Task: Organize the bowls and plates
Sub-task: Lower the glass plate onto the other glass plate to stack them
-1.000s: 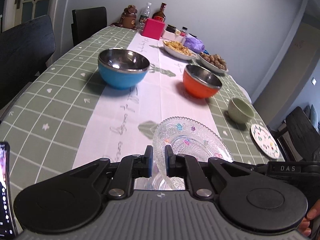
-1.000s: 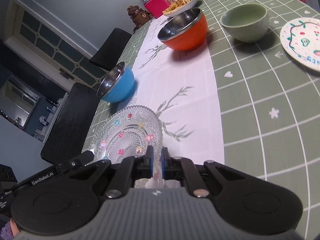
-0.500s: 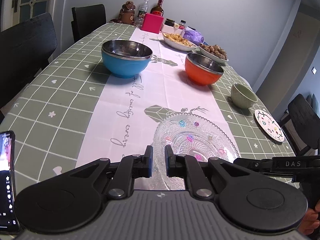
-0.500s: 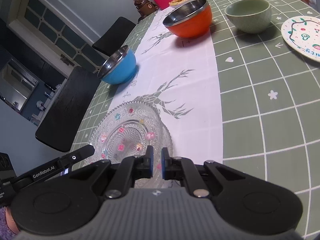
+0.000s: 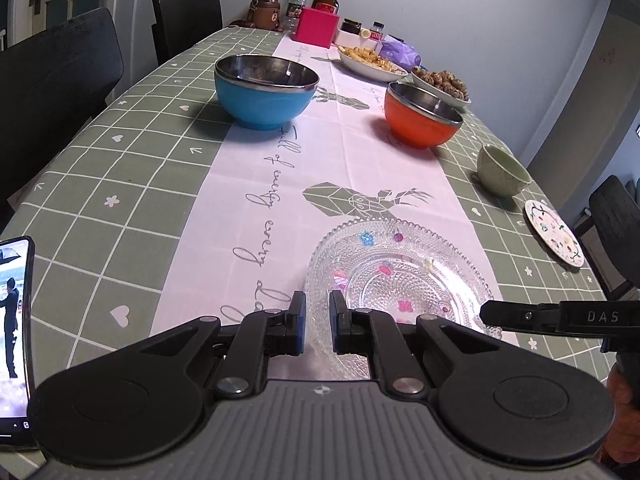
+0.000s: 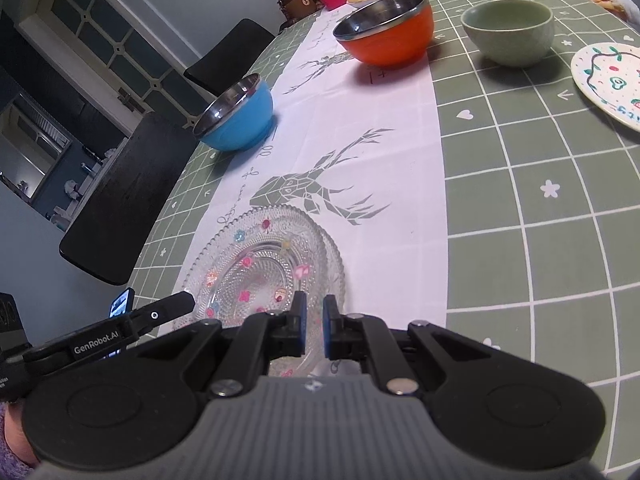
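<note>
A clear glass plate with small flower marks (image 5: pixel 396 276) lies on the white runner near the table's front edge; it also shows in the right wrist view (image 6: pixel 260 272). My left gripper (image 5: pixel 317 322) is closed on its left rim. My right gripper (image 6: pixel 315 322) is closed on its right rim. A blue bowl (image 5: pixel 266 90), an orange bowl (image 5: pixel 422 120), a green bowl (image 5: pixel 502 170) and a small painted plate (image 5: pixel 554 232) stand farther along the table.
Dishes of food (image 5: pixel 372 60), bottles and a pink box (image 5: pixel 318 26) crowd the far end. A phone (image 5: pixel 14 340) lies at the near left edge. Black chairs (image 5: pixel 52 80) line the left side; another chair (image 5: pixel 616 220) is at the right.
Both grippers and the glass plate have come down and back toward the near edge; the plate now lies lower, close to the runner.
</note>
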Tool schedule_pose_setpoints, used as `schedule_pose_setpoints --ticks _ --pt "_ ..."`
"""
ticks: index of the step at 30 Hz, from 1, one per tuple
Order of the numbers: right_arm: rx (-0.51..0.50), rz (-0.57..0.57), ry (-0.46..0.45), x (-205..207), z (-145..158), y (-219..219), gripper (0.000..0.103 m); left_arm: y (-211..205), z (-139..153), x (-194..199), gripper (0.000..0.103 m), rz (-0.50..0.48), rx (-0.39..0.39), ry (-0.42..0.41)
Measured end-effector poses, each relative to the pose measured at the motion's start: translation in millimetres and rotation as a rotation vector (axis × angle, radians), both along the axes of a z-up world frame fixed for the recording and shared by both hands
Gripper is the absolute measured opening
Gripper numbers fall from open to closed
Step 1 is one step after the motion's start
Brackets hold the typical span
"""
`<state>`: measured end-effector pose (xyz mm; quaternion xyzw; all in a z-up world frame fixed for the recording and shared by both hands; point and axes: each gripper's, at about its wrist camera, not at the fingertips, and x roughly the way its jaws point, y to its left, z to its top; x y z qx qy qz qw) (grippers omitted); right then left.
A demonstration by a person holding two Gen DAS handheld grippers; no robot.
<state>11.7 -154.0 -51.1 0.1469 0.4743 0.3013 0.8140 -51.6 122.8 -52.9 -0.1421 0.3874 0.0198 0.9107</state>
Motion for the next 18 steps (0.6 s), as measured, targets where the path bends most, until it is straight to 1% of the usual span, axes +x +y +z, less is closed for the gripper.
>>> schedule_pose_setpoints --ticks 4,13,15,18 --pt "-0.042 0.019 -0.041 -3 3 6 0.006 0 -5 2 0.013 0.013 -0.006 0.029" --pt "-0.087 0.042 -0.084 -5 5 10 0.007 -5 -5 3 0.013 0.013 0.022 0.032" --pt "-0.106 0.051 -0.105 -7 6 13 0.008 -7 -5 3 0.013 0.011 0.032 0.035" --pt "-0.168 0.075 -0.156 -12 9 20 0.009 -9 -4 3 0.013 0.011 0.047 0.039"
